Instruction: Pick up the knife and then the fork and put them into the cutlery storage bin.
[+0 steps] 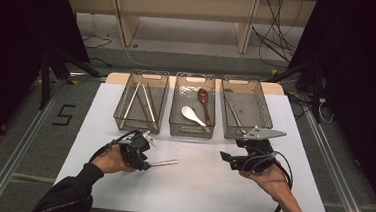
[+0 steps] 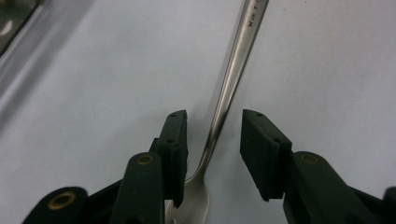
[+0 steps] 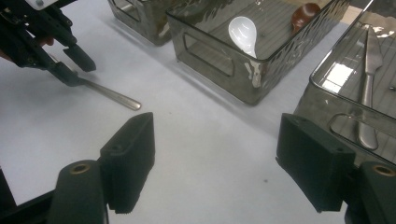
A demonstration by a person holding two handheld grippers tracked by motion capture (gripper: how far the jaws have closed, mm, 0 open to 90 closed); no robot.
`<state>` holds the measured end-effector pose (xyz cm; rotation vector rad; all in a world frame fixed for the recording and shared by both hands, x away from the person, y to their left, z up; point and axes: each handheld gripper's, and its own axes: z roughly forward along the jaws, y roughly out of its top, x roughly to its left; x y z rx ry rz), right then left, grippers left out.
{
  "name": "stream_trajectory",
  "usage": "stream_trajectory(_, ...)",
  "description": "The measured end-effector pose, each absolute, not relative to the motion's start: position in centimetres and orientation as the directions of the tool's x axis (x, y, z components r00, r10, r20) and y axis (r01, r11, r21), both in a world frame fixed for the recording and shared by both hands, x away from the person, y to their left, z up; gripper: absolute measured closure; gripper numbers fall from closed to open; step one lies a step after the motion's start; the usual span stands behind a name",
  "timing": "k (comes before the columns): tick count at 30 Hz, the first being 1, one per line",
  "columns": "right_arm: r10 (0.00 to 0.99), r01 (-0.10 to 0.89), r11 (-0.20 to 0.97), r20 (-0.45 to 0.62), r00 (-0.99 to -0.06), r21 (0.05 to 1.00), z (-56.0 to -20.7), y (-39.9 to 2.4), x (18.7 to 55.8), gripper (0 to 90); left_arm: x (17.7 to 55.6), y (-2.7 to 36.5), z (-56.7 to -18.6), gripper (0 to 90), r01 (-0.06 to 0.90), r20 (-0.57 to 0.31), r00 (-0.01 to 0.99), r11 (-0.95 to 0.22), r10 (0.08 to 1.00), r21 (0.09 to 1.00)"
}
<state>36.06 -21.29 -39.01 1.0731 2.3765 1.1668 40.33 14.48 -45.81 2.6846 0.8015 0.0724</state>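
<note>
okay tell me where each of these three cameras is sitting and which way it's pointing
High view: above the near table edge, looking forward and down at three bins; both hands show.
Left gripper view: rides the left gripper, looking down at a fork between its open jaws.
Right gripper view: rides the right gripper, facing the bins and the other hand.
Shared: the fork and white spoon.

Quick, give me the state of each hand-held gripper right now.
Left hand-held gripper: jaws open around the neck of the metal fork, pads not yet pressing on it.
Right hand-held gripper: open wide, holding nothing.
</note>
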Motion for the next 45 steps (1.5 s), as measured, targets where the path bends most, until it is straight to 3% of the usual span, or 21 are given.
stream_trajectory(21, 0.725, 0.498, 0.399, 0.067, -0.685, 0.770, -39.0, -21.3, 36.1, 29.2, 40.0, 13.3, -46.4, 82.1, 0.448, -0.018, 0.886, -0.847, 0.463, 0.286)
stream_trajectory(45, 0.728, 0.497, 0.395, 0.067, -0.683, 0.773, -38.9, -21.3, 36.0, 29.4, 39.7, 13.3, -46.2, 83.3, 0.425, -0.009, 0.896, -0.853, 0.443, 0.304)
